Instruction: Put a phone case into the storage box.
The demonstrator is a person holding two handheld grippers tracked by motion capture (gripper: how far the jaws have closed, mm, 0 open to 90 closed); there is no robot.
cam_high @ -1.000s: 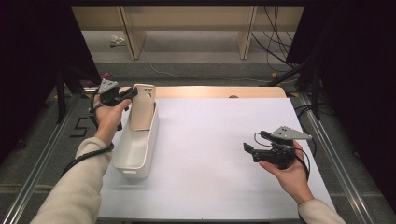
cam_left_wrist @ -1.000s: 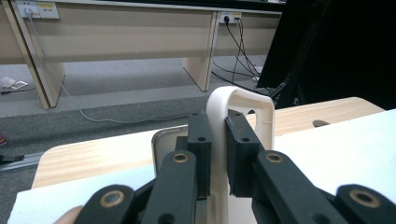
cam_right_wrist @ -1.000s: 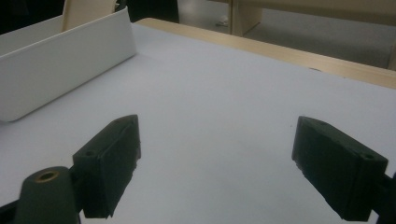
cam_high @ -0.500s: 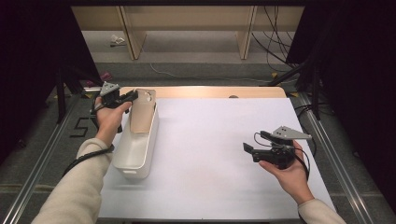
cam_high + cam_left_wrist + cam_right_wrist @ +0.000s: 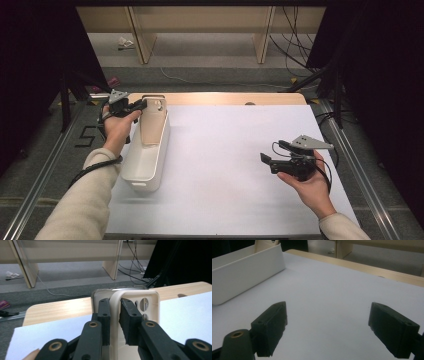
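A long white bin (image 5: 146,161) lies along the left side of the white mat. My left gripper (image 5: 142,104) reaches its far end, one jaw on each side of the end wall's rim. In the left gripper view the black pads (image 5: 130,315) sit against that curved rim (image 5: 115,307); the jaws have just been opening a little, and the wall stays between them. The left gripper (image 5: 115,302) points along the bin's end wall (image 5: 150,305). My right gripper (image 5: 272,153) hovers over the mat's right side, open. Nothing lies between the jaws of the right gripper (image 5: 327,315).
The white mat (image 5: 225,165) covers a wooden table whose far edge (image 5: 225,98) shows beyond it. In the right gripper view the bin's side wall (image 5: 244,272) stands far off. Wooden legs (image 5: 262,42) and cables (image 5: 295,30) are on the floor behind.
The bin's far end, held by my left gripper, has sunk slightly toward the table. The right hand has not moved.
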